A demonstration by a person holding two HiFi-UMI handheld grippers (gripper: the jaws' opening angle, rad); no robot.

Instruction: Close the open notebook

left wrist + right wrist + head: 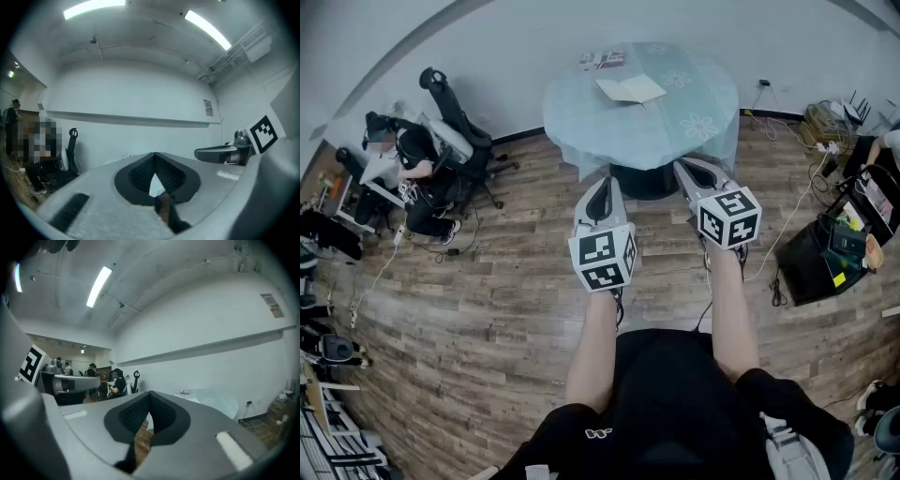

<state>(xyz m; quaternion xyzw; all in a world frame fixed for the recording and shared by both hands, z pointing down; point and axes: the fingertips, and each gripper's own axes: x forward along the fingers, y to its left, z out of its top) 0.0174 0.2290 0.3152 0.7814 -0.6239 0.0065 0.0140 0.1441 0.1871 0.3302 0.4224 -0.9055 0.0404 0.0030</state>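
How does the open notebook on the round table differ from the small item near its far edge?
The notebook lies open, showing pale pages; the small item shows dark, colourful print. The notebook is larger than the small item. It sits nearer the table's middle, the small item by the far edge. Both lie flat on the table.

A round table (712, 131) under a pale blue flowered cloth stands close to the white wall (534, 37), on a brown wood-plank floor (487, 309). Left of the table, a black office chair (455, 127) stands beside a seated person (417, 155). Right of the table, cables (820, 127) trail along the wall and a black case (820, 253) sits on the floor, with tube lights (208, 28) on the ceiling above.
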